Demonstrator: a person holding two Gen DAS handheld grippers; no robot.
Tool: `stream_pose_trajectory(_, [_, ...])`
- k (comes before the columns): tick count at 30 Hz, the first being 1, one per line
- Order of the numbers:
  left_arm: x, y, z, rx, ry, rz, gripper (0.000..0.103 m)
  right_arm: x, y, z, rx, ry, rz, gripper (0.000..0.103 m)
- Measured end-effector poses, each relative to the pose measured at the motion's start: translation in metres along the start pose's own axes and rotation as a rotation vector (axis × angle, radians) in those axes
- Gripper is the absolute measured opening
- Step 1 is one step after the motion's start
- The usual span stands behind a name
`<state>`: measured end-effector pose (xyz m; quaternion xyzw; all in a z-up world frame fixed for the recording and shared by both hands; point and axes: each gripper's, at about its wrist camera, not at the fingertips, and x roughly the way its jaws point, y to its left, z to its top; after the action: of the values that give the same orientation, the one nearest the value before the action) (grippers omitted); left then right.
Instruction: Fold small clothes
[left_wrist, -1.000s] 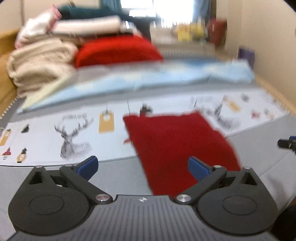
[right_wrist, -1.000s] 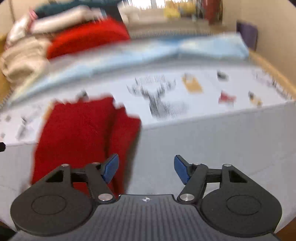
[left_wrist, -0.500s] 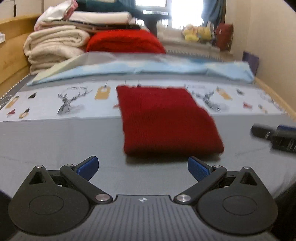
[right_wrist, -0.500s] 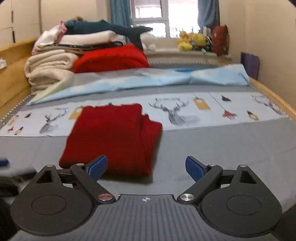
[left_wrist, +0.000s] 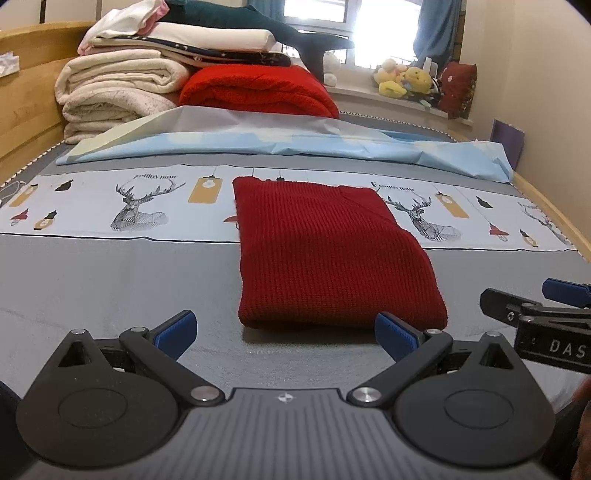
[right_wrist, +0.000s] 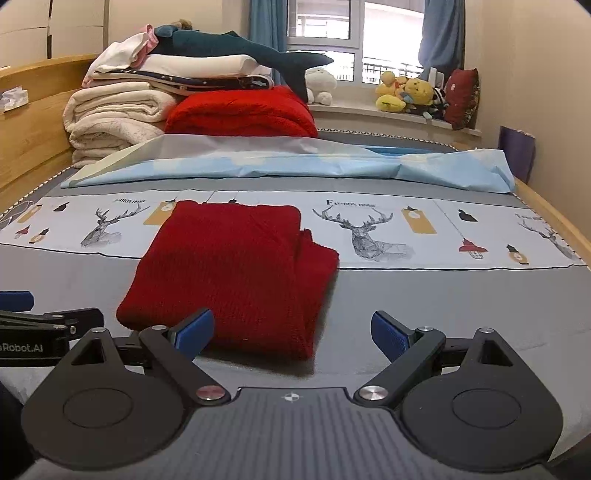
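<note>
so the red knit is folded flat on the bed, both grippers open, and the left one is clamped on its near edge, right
Not quite. The left gripper is not clamped on anything: in the left wrist view its jaws stand wide open, just short of the red knit's near edge. The rest holds: the knit lies folded on the bed, and the right gripper is open too.

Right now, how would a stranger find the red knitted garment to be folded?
On the grey bed sheet, look just below the band printed with deer. The dark red ribbed knitted garment lies flat and folded there, alone, unlike the brighter red fluffy blanket stacked farther back.
</note>
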<state>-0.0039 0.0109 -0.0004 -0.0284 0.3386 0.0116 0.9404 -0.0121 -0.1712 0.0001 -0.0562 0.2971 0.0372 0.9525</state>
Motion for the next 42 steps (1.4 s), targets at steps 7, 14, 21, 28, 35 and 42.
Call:
stream_pose_trajectory(7, [-0.002,0.0,0.0,0.004,-0.013,-0.008,0.103,0.004,0.008,0.001,-0.011,-0.001,0.002,0.096])
stream_pose_trajectory(14, [-0.002,0.001,0.001,0.007,-0.019,-0.003,0.103,0.007,0.014,0.002,-0.016,0.004,0.003,0.102])
stream_pose_trajectory(21, [-0.001,0.0,0.001,0.005,-0.017,0.0,0.103,0.011,0.017,0.002,-0.018,0.021,0.004,0.102])
stream_pose_trajectory(28, [0.0,0.0,0.002,0.007,-0.016,0.002,0.103,0.012,0.016,0.003,-0.016,0.022,0.001,0.102])
stream_pose_trajectory(35, [0.0,0.0,0.002,0.007,-0.017,0.001,0.103,0.012,0.016,0.003,-0.018,0.021,-0.001,0.102])
stream_pose_trajectory(42, [0.0,0.0,0.002,0.008,-0.016,0.001,0.103,0.012,0.016,0.004,-0.018,0.021,-0.003,0.102])
